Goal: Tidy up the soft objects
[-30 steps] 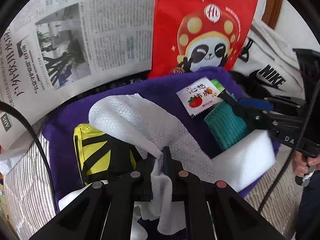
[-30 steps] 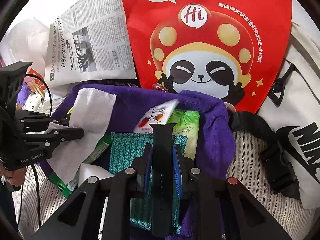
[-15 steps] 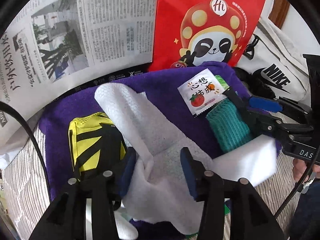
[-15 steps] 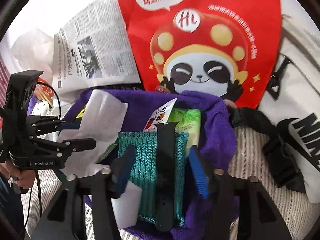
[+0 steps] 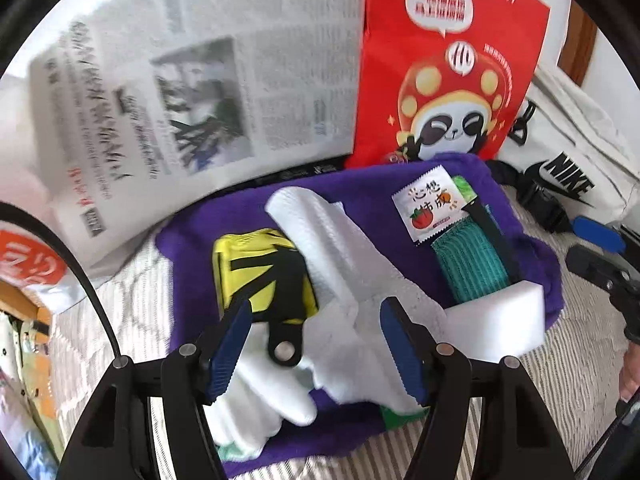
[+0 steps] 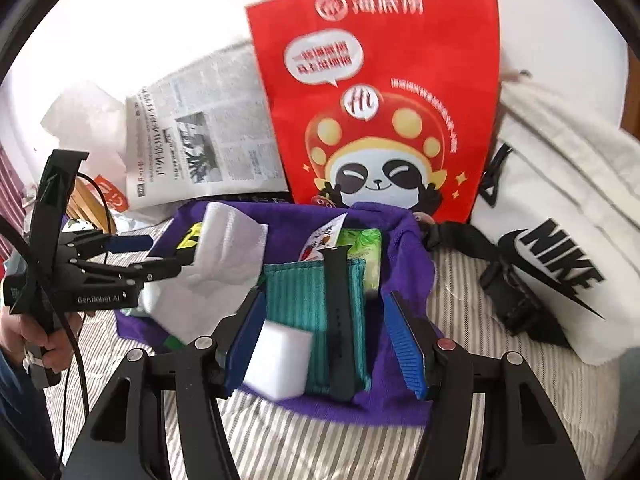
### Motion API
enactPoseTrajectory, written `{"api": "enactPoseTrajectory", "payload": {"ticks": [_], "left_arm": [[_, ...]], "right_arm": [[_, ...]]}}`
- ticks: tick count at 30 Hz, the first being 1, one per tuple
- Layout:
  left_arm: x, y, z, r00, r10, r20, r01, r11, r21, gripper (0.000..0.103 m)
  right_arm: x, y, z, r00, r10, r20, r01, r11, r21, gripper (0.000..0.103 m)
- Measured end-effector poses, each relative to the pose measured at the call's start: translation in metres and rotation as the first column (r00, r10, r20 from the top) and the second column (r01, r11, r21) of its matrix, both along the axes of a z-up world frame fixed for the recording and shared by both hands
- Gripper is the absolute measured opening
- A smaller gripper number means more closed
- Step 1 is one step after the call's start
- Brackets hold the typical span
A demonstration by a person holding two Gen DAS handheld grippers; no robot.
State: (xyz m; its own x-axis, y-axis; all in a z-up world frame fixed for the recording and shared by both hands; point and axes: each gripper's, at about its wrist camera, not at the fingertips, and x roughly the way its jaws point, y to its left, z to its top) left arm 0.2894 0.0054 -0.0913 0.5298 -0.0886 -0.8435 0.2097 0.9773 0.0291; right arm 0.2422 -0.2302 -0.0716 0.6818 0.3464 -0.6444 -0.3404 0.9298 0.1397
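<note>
white cloth (image 5: 348, 280) and black strap (image 6: 338, 316) lie on purple towel (image 5: 360, 196), both just let go. Left gripper (image 5: 314, 354) and right gripper (image 6: 324, 342) jaws have just been opening, wide, empty. Release step; next likely pick another soft item

**My messy backdrop**

I'm working over a grey-and-white striped bed sheet (image 6: 500, 392). Behind it a plain white wall (image 6: 160, 20), brightly lit by daylight. A strip of brown wood trim (image 5: 578, 44) shows at the right edge.
</note>
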Motion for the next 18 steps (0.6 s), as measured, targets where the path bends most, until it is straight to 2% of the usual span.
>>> {"api": "enactPoseTrajectory", "payload": {"ticks": [1, 4, 6, 11, 12, 14, 18], "left_arm": [[-0.004, 0.0, 0.004, 1.0, 0.003, 0.011, -0.003, 1.0, -0.001, 0.066], [-0.028, 0.008, 0.019, 0.998, 0.026, 0.056, -0.026, 1.0, -0.013, 0.077], [-0.047, 0.012, 0.026, 0.996, 0.037, 0.078, -0.034, 0.999, -0.039, 0.08], [-0.095, 0.017, 0.044, 0.989, 0.077, 0.13, -0.069, 0.996, -0.063, 0.092], [-0.105, 0.017, 0.049, 0.986, 0.082, 0.142, -0.073, 0.995, -0.065, 0.093], [-0.123, 0.014, 0.059, 0.981, 0.078, 0.176, -0.065, 0.995, -0.076, 0.1], [-0.151, 0.006, 0.077, 0.969, 0.076, 0.236, -0.065, 0.996, -0.055, 0.102]], "right_arm": [[-0.007, 0.002, 0.003, 1.0, -0.01, 0.005, 0.01, 1.0, -0.011, 0.068], [-0.036, 0.011, 0.015, 0.999, -0.025, 0.038, 0.026, 0.999, -0.026, 0.075], [-0.052, 0.015, 0.02, 0.999, -0.026, 0.047, 0.028, 0.999, -0.027, 0.082], [-0.077, 0.025, 0.03, 0.998, -0.062, 0.024, 0.064, 0.995, -0.076, 0.087], [-0.08, 0.025, 0.033, 0.997, -0.077, 0.025, 0.079, 0.993, -0.084, 0.09], [-0.09, 0.025, 0.037, 0.994, -0.1, 0.033, 0.102, 0.991, -0.084, 0.094], [-0.11, 0.023, 0.042, 0.992, -0.117, 0.044, 0.12, 0.991, -0.062, 0.098]]}}
